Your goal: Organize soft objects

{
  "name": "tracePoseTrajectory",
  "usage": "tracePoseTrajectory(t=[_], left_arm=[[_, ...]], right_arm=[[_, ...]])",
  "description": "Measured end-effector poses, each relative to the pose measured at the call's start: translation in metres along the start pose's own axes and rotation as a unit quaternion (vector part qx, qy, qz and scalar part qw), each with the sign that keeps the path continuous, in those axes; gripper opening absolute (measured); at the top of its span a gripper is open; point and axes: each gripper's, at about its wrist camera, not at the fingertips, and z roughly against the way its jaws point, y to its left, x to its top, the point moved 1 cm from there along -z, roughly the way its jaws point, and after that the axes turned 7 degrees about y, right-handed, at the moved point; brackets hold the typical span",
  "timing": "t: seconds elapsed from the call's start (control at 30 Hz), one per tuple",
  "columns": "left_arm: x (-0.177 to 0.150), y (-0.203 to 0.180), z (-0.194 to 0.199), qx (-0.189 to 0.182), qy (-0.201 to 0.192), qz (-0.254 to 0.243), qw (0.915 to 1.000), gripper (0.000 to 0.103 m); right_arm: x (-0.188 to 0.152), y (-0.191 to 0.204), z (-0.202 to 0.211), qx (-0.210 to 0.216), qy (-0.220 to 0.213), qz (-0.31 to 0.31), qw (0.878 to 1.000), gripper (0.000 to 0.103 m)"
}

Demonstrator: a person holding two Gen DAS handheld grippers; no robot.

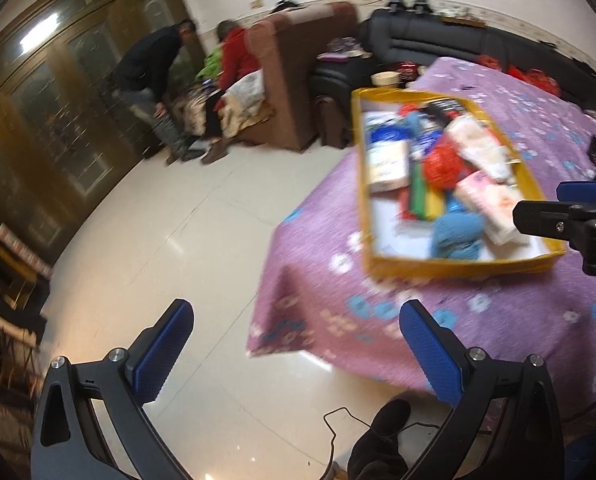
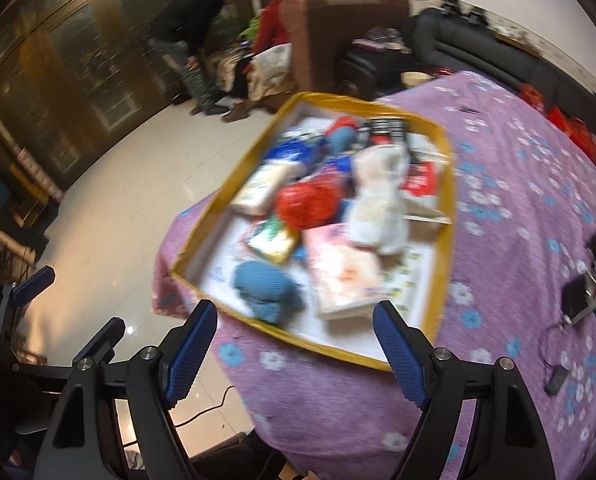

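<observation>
1. The left claw (image 1: 298,344) hangs with its blue-padded fingers spread wide and nothing between them, over the glossy cream tiled floor (image 1: 186,216) at the edge of the tabletop
2. The right claw (image 2: 296,340) is likewise wide open and empty, poised just above the near rim of the shallow yellow-edged cardboard tray (image 2: 443,240)
3. That tray sits on the tabletop, which is covered by a purple cloth printed with white and blue flowers (image 2: 509,184); in the left wrist view it lies toward 2 o'clock, in the right wrist view near centre
4. Soft items are piled inside the tray, blurred by motion: a blue knitted bundle (image 2: 266,284) at the near corner, around 6 o'clock within the tray; a pink plastic-wrapped pack (image 2: 341,268) just beside it at its 3 o'clock; a red crumpled plastic bag (image 2: 307,202) in the middle; a white fluffy bundle (image 2: 379,200) beside the bag
5. Small black devices with cables (image 2: 581,296) lie on the cloth at 3 o'clock
6. Two people (image 1: 186,76) are by a brown armchair (image 1: 298,72) toward 11 o'clock, well apart from the tray
</observation>
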Motion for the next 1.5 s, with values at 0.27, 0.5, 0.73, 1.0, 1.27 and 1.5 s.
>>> tracePoseTrajectory(t=[0.27,0.5,0.73,1.0,1.27,1.5], left_arm=[[0.028,-0.064,0.008,-0.042,-0.026,-0.078,0.9957,0.103],[0.038,-0.104,0.008,-0.081,-0.026,-0.112,0.9901,0.103],[0.041,-0.105,0.003,-0.074,-0.02,-0.105,0.9915,0.103],[0.033,-0.074,-0.006,-0.051,-0.004,-0.072,0.9961,0.103],[0.028,-0.05,-0.01,-0.039,0.005,-0.045,0.9982,0.103],[0.03,-0.047,-0.01,-0.042,0.007,-0.037,0.9984,0.103]], right_arm=[[-0.023,-0.066,0.03,-0.035,-0.018,-0.088,0.995,0.084],[-0.049,-0.099,0.05,-0.061,-0.026,-0.126,0.99,0.084],[-0.057,-0.101,0.048,-0.064,-0.018,-0.128,0.99,0.084],[-0.041,-0.075,0.031,-0.043,-0.009,-0.091,0.995,0.084],[-0.028,-0.048,0.02,-0.029,-0.006,-0.052,0.998,0.084],[-0.027,-0.05,0.02,-0.031,-0.006,-0.054,0.998,0.084]])
